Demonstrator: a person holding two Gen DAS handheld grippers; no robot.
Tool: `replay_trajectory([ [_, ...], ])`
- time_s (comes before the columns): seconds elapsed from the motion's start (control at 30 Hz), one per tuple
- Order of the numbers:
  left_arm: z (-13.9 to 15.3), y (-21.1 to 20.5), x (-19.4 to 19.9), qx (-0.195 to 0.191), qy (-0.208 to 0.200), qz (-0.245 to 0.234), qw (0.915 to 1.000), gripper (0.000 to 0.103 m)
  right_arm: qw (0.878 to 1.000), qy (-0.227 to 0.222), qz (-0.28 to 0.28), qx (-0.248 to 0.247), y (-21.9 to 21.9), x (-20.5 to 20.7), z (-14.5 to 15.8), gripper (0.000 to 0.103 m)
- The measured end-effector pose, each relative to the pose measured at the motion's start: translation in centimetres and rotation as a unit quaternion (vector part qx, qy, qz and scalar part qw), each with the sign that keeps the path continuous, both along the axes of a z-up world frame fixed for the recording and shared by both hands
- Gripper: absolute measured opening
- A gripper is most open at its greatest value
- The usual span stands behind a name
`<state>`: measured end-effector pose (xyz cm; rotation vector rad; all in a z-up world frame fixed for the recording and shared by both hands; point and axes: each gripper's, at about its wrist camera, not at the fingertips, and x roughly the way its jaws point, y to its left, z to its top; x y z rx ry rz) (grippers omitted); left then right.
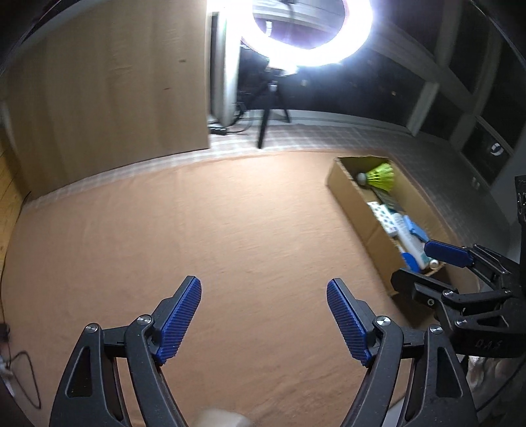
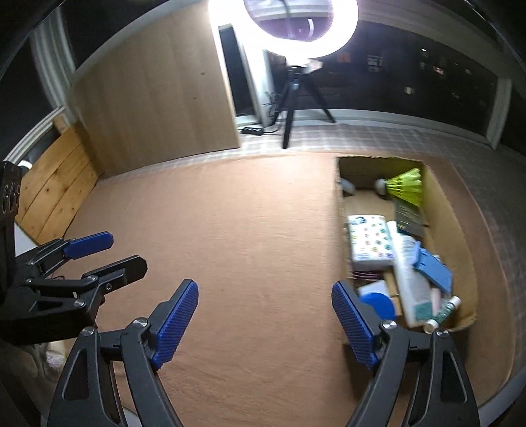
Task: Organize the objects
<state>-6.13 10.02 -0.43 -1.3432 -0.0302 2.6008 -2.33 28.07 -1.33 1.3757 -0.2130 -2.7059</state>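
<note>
A long cardboard box lies on the orange cloth at the right and holds a yellow-green shuttlecock, a patterned white packet, a white bottle, a blue flat piece, a blue round lid and a small tube. The box also shows in the left wrist view. My right gripper is open and empty, just left of the box's near end. My left gripper is open and empty over bare cloth, left of the right gripper.
An orange cloth covers the table. A wooden panel stands at the back left. A bright ring light on a black tripod stands behind the table. Wooden boards lie at the far left. Cables lie at the left edge.
</note>
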Motion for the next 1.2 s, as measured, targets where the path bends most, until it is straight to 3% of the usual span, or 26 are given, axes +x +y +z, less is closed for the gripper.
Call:
replay_trajectory([
  [0.47, -0.2, -8.8, 3.4, -0.008, -0.01, 0.091, 0.9958, 0.082, 0.999, 0.018, 0.014, 0.027, -4.8, -1.6, 1.0, 0.081],
  [1.2, -0.1, -11.9, 3.8, -0.009, -0.015, 0.099, 0.995, 0.085, 0.999, 0.029, 0.015, 0.031, -8.4, -1.3, 1.2, 0.081],
])
